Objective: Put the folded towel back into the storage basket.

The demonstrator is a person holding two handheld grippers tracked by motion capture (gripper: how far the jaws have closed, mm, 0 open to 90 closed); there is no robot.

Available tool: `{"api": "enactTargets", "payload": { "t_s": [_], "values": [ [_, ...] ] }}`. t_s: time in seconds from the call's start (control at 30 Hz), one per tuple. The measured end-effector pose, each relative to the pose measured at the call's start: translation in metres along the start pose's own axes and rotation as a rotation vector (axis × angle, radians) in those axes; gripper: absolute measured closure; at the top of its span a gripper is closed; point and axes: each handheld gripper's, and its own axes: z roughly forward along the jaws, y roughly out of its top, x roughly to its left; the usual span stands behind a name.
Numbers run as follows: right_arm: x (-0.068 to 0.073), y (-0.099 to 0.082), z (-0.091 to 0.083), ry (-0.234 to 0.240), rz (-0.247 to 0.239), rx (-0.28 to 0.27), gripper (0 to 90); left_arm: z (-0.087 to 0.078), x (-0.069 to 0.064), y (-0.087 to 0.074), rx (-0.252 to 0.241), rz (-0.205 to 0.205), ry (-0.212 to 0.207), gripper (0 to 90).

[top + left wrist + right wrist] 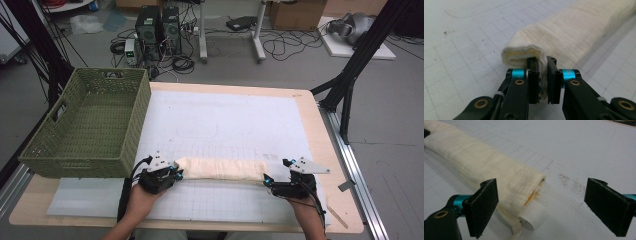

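Observation:
A long roll of cream cloth (pixel 222 169) lies across the front of the white gridded mat (pixel 225 115). My left gripper (pixel 175 173) is at the roll's left end. In the left gripper view its jaws (pixel 543 63) are shut on a fold of the cloth (pixel 574 32), and fabric shows pinched between the pads. My right gripper (pixel 267 179) is at the roll's right end and stands open (pixel 541 192). The cloth's end (pixel 486 162) lies between its jaws, close to the left pad (pixel 485 205), with no pad pressing on it. A white label (pixel 534 215) sticks out from under that end.
A green woven basket (pixel 135 125) stands at the left of the wooden table (pixel 320 130), its near wall close behind my left gripper. Dark specks mark the mat beside the roll's right end. Computers, cables and black stand legs are on the floor beyond the table.

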Motion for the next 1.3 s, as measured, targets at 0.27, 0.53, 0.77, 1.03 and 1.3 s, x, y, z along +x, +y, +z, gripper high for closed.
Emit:
{"api": "enactTargets", "payload": {
  "t_s": [0.27,0.53,0.77,1.03,1.3],
  "values": [
    [-0.003,-0.002,0.002,-0.013,0.046,0.022,11.3,-0.012,0.009,0.006,-0.099,-0.078,-0.040,81.6],
    [0.007,-0.001,0.014,0.008,0.037,0.061,25.0,-0.011,0.011,0.005,-0.097,-0.080,-0.038,81.4],
    [0.012,-0.004,0.022,0.008,0.047,0.081,40.7,-0.011,0.012,0.004,-0.091,-0.082,-0.034,81.1],
    [0.014,-0.009,0.028,0.077,0.045,0.140,43.3,-0.010,0.014,0.002,-0.080,-0.086,-0.027,80.7],
    [0.018,-0.009,0.030,0.138,0.039,0.149,55.7,-0.008,0.015,0.002,-0.069,-0.078,-0.025,80.8]
  ]
}}
